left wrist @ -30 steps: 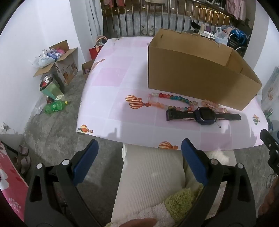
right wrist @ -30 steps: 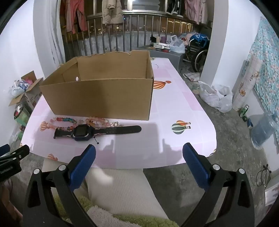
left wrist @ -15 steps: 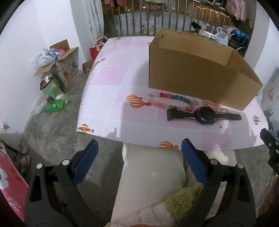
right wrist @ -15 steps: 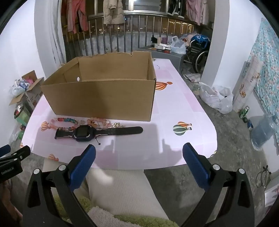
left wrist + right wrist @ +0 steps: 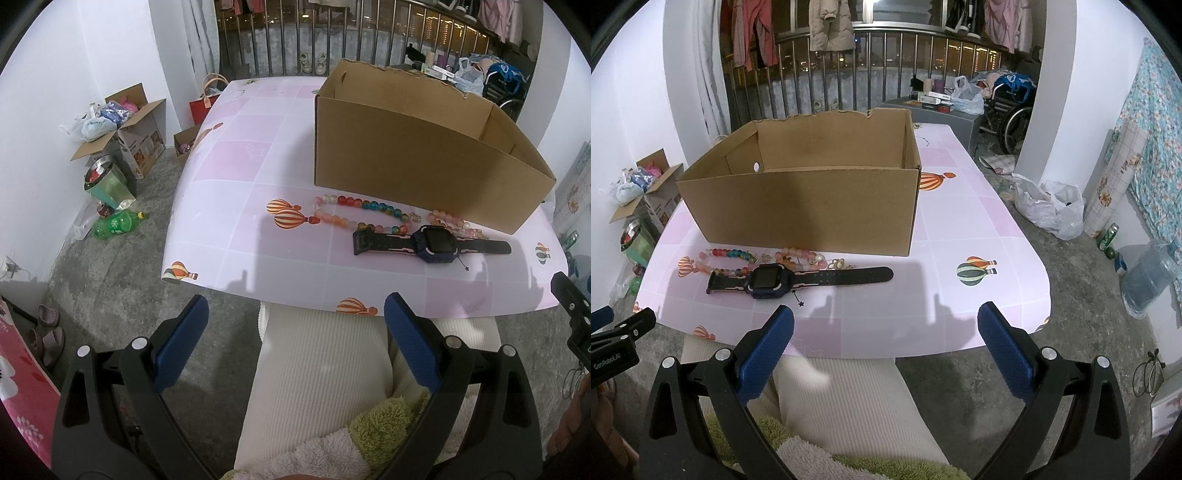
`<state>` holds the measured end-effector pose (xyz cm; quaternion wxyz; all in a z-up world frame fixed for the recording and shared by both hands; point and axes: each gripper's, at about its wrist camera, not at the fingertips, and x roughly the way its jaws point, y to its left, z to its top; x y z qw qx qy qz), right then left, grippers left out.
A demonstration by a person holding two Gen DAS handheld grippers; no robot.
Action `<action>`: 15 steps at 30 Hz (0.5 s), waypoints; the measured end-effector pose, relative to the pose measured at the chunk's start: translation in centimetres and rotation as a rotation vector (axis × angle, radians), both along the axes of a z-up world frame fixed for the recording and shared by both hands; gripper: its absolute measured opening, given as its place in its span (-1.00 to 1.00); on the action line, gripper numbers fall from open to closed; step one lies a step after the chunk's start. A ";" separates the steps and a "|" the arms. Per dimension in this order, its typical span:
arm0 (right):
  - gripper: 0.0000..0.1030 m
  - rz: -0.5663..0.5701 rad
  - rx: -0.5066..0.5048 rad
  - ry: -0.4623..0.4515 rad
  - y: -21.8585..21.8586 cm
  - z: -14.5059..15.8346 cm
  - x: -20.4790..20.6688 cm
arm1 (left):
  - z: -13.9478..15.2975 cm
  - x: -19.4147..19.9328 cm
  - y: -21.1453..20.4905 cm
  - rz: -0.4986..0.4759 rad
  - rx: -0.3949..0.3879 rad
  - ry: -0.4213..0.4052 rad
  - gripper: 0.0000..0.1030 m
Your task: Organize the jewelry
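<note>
**Both grippers wait open before the jewelry on the table**

The left hand-held gripper is at the bottom of the left wrist view, with its two blue pads wide apart and nothing between them. It hangs in front of the near edge of the table, above the person's lap in white ribbed trousers. The right hand-held gripper is in the same state in the right wrist view: the jaws stand open and empty, low in the frame, before the table edge.

On the table, which has a pink and white checked cover with hot-air balloon prints, stands an open cardboard box in the upper right of the left wrist view. In the right wrist view the box is in the center.

Just in front of the box lie the jewelry pieces. A bracelet of coloured beads makes a long loop to the left. A second bracelet of pale pink beads lies to the right of it, close to the box wall. A dark smartwatch lies flat with its strap stretched out, just in front of both bracelets and touching or overlapping them. A small star charm lies beside the watch case.

On the floor at the left of the left wrist view there is a green plastic bottle and an open carton.
</note>
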<state>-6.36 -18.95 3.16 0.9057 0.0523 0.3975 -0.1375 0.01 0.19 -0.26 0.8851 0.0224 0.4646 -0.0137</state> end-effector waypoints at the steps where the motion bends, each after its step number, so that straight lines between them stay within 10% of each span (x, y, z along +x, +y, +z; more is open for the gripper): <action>1: 0.88 0.001 0.000 0.000 0.0 0.0 0.0 | 0.0 0.0 0.0 0.000 0.000 0.000 0.79; 15: 0.88 0.000 0.001 0.000 0.0 -0.1 0.0 | 0.0 0.0 0.1 0.001 -0.001 0.000 0.79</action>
